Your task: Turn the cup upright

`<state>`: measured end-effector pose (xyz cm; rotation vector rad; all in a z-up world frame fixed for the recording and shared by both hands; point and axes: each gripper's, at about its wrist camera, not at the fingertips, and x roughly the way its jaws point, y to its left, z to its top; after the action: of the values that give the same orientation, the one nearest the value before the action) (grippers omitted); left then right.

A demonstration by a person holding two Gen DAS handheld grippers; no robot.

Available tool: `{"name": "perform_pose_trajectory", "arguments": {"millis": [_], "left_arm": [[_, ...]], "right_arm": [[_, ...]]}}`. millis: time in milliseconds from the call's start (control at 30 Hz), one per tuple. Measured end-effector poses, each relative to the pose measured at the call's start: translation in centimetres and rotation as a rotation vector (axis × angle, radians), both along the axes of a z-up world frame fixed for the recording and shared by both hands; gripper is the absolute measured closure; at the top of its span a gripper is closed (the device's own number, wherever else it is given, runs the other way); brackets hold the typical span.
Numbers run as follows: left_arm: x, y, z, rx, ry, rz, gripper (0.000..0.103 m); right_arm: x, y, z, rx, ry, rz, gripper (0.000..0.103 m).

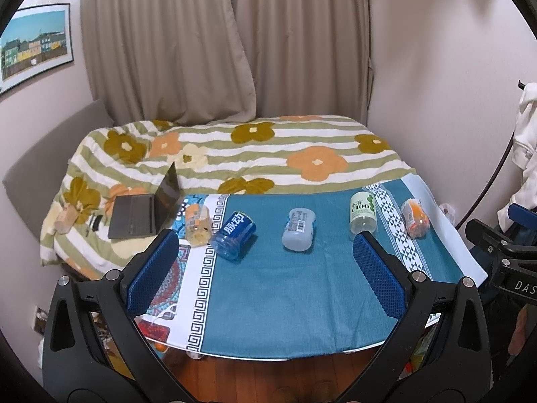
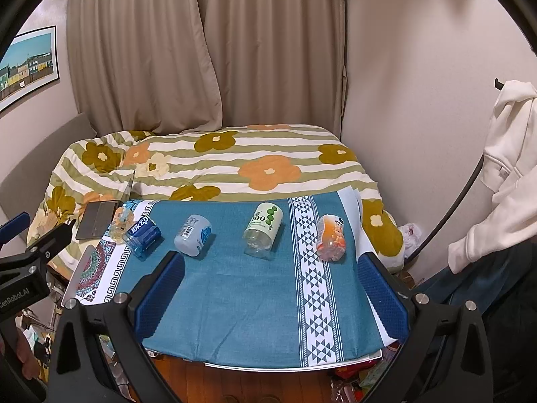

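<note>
Several plastic cups lie on their sides in a row across a table covered with a teal cloth (image 1: 285,285). From the left there is a clear yellowish cup (image 1: 198,224), a blue cup (image 1: 235,235), a grey-white cup (image 1: 299,230), a white and green cup (image 1: 362,213) and an orange cup (image 1: 416,218). The right wrist view shows the same row: yellowish cup (image 2: 120,220), blue cup (image 2: 142,235), grey-white cup (image 2: 193,235), white and green cup (image 2: 264,228), orange cup (image 2: 331,237). My left gripper (image 1: 266,268) is open and empty, above the near half of the table. My right gripper (image 2: 272,285) is open and empty too.
A bed with a flowered striped quilt (image 1: 235,154) lies behind the table, with an open laptop (image 1: 144,211) on it. Curtains (image 1: 228,40) hang at the back. A white garment (image 2: 503,168) hangs at the right. Wooden floor (image 1: 268,379) shows below the table's front edge.
</note>
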<state>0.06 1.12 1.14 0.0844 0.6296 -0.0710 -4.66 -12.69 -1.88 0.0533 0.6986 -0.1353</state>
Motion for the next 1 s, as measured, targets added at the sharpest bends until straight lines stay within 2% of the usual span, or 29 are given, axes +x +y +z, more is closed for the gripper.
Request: {"name": "perform_pose_trajectory", "arguments": {"millis": [467,667,867,1000], "left_arm": [[2.2,1.6,-0.6,-0.03,0.049,-0.021,0.0],[3.7,2.7,-2.3,-0.027,0.089,-0.058,0.0],[5.8,2.2,-4.5,-0.023,0.154,-0.04,0.0],[7.4,1.2,-5.9,-0.006,0.18,-0.009,0.0]], "right_arm": [[1.5,0.2,-0.1,0.041,0.034,-0.042,0.0],[2.9,-1.0,-2.0,0.116,0.081,-0.093,0.0],[5.1,-3.7,-4.5,0.163,0.13,-0.124,0.0],[7.3,-6.2,-6.1,0.159,0.166,-0.132,0.001]]}}
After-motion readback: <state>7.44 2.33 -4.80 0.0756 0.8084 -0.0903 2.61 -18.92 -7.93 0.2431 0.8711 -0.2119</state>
